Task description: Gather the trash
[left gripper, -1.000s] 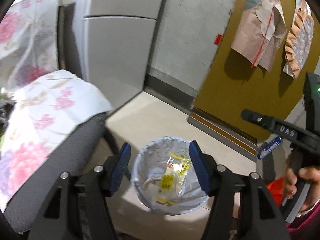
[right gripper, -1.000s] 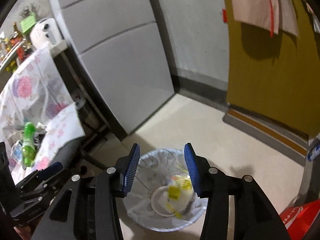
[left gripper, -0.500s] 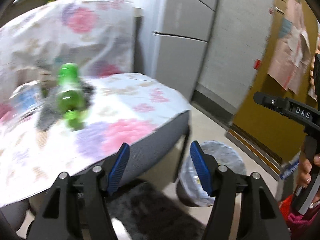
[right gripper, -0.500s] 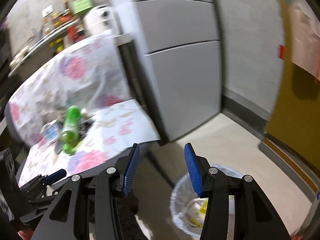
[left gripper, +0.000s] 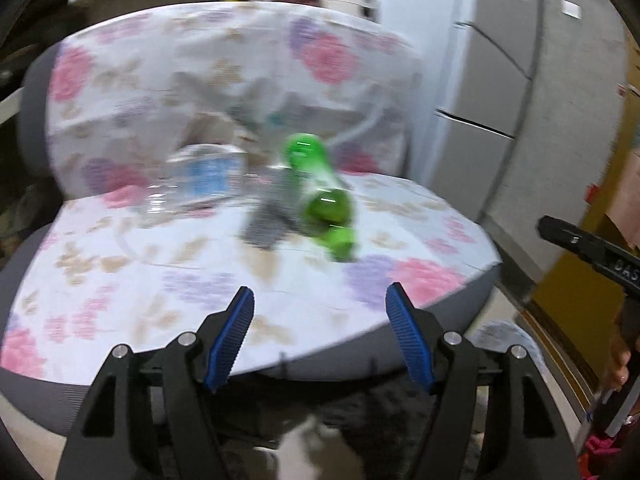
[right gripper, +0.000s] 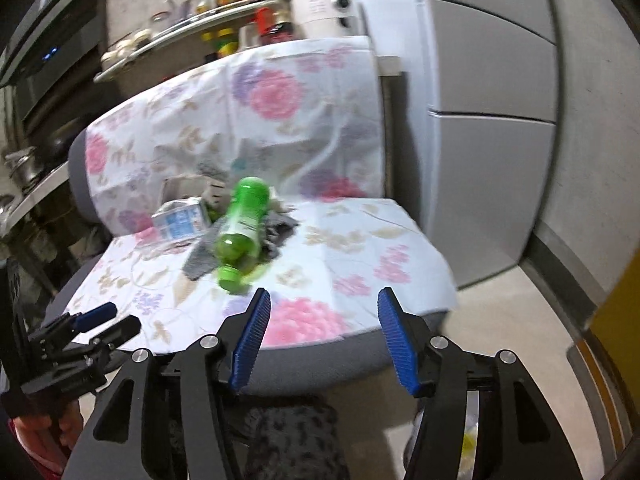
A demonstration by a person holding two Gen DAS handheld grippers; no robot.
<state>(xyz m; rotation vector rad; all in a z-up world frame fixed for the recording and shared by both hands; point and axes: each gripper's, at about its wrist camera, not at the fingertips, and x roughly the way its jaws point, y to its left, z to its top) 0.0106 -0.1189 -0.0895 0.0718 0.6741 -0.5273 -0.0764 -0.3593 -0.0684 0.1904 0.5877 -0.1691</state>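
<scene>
Both tools are empty with jaws that have just been spreading wider, left tool (left gripper: 320, 334) and right tool (right gripper: 322, 334), I'd guess readying for a pickup. The green bottle (right gripper: 240, 226) lies on its side on the chair seat (right gripper: 360, 248), beside a carton (right gripper: 182, 220), well ahead of both.

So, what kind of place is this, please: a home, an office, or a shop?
Most likely a home, in or beside a kitchen. A refrigerator stands against the wall, a shelf behind holds bottles and jars, and a chair draped in flowered cloth carries a green bottle and other trash.
</scene>
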